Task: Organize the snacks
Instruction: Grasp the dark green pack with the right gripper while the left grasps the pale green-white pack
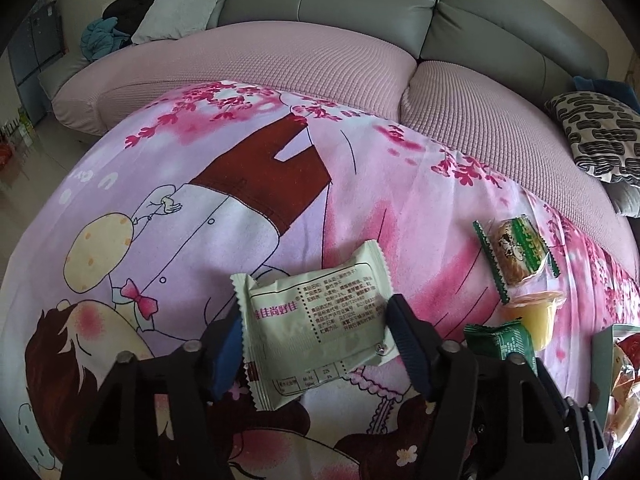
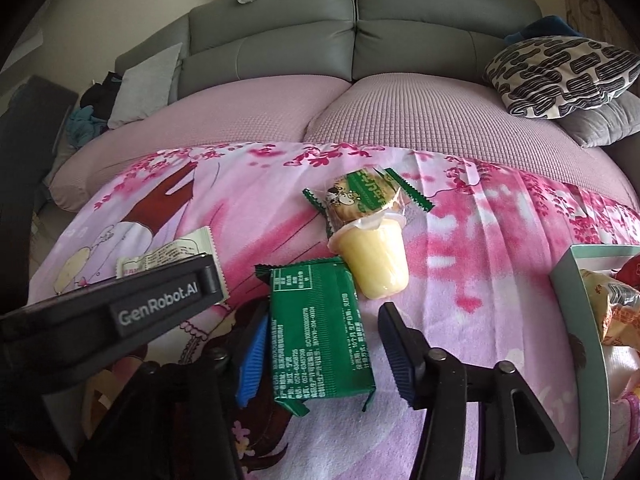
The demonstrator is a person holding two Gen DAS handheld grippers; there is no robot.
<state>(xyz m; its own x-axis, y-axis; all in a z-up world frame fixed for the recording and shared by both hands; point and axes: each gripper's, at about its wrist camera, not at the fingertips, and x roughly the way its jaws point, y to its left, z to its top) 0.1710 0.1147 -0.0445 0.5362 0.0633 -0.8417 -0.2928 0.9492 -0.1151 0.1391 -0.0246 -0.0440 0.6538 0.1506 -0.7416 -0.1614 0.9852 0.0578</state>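
Four loose snacks lay on the blanket [image 2: 480, 220]: one pale green packet [image 1: 316, 320] between the left tool's fingers, one dark green packet [image 2: 320, 336] between the right tool's fingers, and just beyond that one, one yellow jelly cup [image 2: 376, 256] and one wrapped cookie [image 2: 360, 196]. One box [image 2: 576, 280] stood to the right.

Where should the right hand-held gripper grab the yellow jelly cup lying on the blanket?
Probably across the yellow jelly cup's tapered side wall, near its wider lidded rim, coming from above. It lies tipped on its side, rim against the round biscuit pack, so the wall is the free part.
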